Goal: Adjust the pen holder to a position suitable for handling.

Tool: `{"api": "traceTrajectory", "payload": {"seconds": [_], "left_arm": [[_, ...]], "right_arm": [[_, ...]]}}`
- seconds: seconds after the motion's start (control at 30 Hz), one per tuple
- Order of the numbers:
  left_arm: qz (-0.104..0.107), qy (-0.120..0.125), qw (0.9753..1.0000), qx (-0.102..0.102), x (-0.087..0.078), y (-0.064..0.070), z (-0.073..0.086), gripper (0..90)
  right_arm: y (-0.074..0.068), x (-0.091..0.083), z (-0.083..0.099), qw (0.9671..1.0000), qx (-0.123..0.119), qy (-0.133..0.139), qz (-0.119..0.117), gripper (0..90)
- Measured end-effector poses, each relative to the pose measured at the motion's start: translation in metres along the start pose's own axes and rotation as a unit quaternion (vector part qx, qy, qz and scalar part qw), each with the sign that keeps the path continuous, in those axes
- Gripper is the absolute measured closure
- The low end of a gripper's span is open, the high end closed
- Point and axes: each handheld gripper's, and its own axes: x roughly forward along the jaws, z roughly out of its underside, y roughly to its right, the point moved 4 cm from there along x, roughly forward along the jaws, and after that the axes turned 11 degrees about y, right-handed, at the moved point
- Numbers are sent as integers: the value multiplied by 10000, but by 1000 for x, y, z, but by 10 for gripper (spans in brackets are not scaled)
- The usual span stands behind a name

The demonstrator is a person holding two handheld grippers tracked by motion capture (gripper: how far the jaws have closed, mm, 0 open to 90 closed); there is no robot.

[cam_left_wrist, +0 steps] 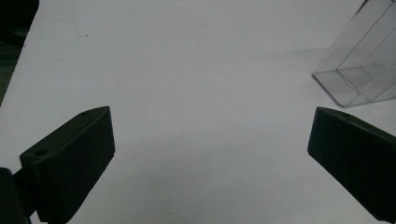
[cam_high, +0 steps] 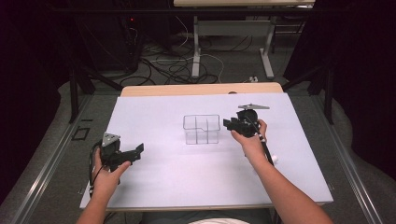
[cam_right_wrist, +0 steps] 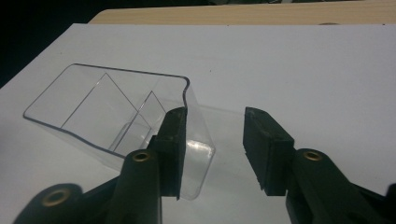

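A clear plastic container (cam_high: 201, 129) with inner dividers stands upright and empty near the middle of the white table top (cam_high: 187, 177). My right gripper (cam_high: 228, 124) is held just off its right side, pointing left at it. In the right gripper view the gripper (cam_right_wrist: 216, 116) is open and the container (cam_right_wrist: 107, 107) has its near corner wall by the left jaw; I cannot tell whether they touch. My left gripper (cam_high: 136, 153) hovers at the table's left front, open and empty. In its own view the gripper (cam_left_wrist: 210, 121) spans bare table, with the container (cam_left_wrist: 359, 70) at the upper right.
The table's wooden far edge (cam_high: 201, 88) lies beyond the white sheet. Behind it are floor cables (cam_high: 173, 67) and the legs of another table (cam_high: 196, 46). A small white object (cam_high: 274, 159) lies by the right forearm.
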Motion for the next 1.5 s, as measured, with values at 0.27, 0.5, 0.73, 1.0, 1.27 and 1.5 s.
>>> {"api": "traceTrajectory", "payload": {"seconds": [0.27, 0.5, 0.73, 1.0, 1.27, 1.5], "left_arm": [[-2, 29, 10000, 12, 0, 0, 0, 7], [-11, 23, 10000, 19, 0, 0, 0, 7], [-9, 8, 10000, 15, 0, 0, 0, 7], [-11, 14, 10000, 17, 0, 1, 0, 7], [-5, 1, 10000, 0, 1, 2, 1, 7], [3, -5, 10000, 8, 1, 2, 1, 7]], "right_arm": [[1, -16, -1, 9999, 65, -2, -80, 349], [5, -27, 4, 9988, 409, -130, -215, 258], [22, -44, 9, 9982, 563, -85, -197, 172], [53, -63, 19, 9985, 489, -227, -70, 161], [69, -72, 23, 9986, 448, -255, -125, 177], [73, -75, 28, 9977, 536, -382, -141, 180]]}}
